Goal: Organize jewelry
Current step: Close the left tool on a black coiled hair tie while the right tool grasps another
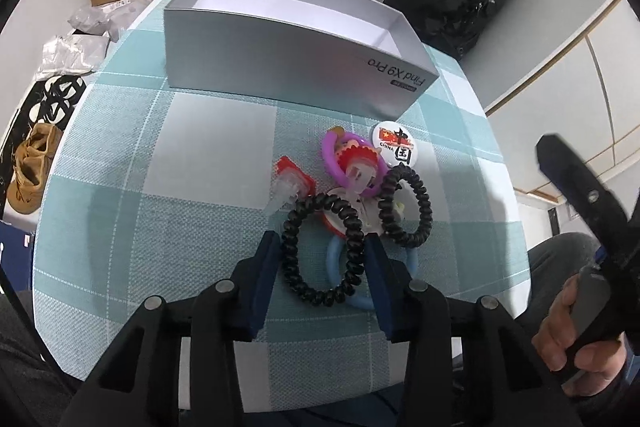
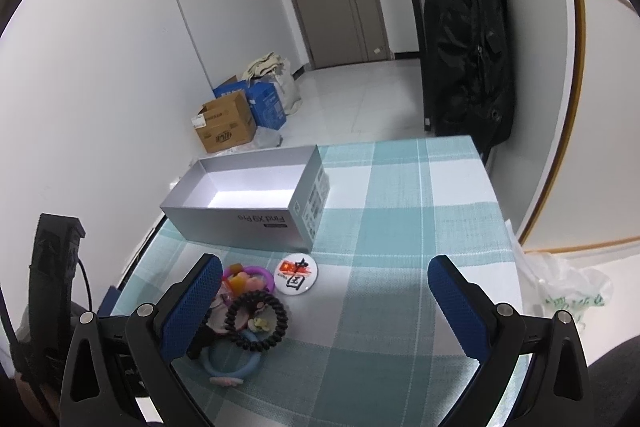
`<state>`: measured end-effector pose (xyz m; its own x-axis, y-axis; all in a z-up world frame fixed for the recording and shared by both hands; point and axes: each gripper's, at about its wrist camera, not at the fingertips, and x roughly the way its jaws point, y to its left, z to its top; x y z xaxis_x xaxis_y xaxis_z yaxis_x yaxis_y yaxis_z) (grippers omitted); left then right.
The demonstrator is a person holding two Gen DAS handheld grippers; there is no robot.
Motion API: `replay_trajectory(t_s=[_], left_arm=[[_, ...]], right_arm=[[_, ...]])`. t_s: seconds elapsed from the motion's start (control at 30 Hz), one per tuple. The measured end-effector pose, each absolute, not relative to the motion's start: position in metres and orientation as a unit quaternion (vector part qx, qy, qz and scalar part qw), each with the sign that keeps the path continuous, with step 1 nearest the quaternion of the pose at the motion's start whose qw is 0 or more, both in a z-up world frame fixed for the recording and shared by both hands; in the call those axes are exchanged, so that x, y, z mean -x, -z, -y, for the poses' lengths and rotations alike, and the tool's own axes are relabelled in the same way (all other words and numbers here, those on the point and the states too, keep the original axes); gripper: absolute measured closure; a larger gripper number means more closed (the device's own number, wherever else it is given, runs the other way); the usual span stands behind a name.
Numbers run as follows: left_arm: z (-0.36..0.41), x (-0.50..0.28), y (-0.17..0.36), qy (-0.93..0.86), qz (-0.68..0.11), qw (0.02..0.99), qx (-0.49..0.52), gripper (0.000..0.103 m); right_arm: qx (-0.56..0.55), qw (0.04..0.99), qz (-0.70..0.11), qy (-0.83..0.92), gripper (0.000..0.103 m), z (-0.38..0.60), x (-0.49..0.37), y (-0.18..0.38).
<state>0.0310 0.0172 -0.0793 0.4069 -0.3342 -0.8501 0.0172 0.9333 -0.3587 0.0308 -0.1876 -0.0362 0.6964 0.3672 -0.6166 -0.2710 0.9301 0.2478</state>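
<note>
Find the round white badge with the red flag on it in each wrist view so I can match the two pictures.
Left wrist view: the badge lies right of centre, just below the silver box's near right corner, beside the purple ring.
Right wrist view: the badge lies low and left of centre, just below the same box.
Shared landmark: the silver box's upside-down lettering faces the badge in both.

Tablecloth (image 1: pixel 168 155) woven, matt; box (image 1: pixel 280 67) satin silver card; hair tie (image 1: pixel 320 251) glossy black plastic coil.
</note>
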Motion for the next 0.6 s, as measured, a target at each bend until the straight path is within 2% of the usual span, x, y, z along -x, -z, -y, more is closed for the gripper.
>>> replay_trajectory(t_s=[0.2,0.37,0.6], left_arm=[[-0.025,-0.028,0.070,0.109,-0.516,0.832,0.172,0.066],[-0.034,-0.023,0.060,0.112,-0.494,0.840,0.194,0.066],[-0.044,-0.022,0.049,0.109,-0.470,0.850,0.210,0.066]], right_arm=[[-0.101,0.883,-0.404,-0.217,0.000,0.184,-0.039,0.055],[-0.075,0.868,-0.430,-0.239,0.001,0.167,-0.037,0.069],[0.004,0.860,-0.438,-0.261,0.011,0.132,-0.032,0.082]])
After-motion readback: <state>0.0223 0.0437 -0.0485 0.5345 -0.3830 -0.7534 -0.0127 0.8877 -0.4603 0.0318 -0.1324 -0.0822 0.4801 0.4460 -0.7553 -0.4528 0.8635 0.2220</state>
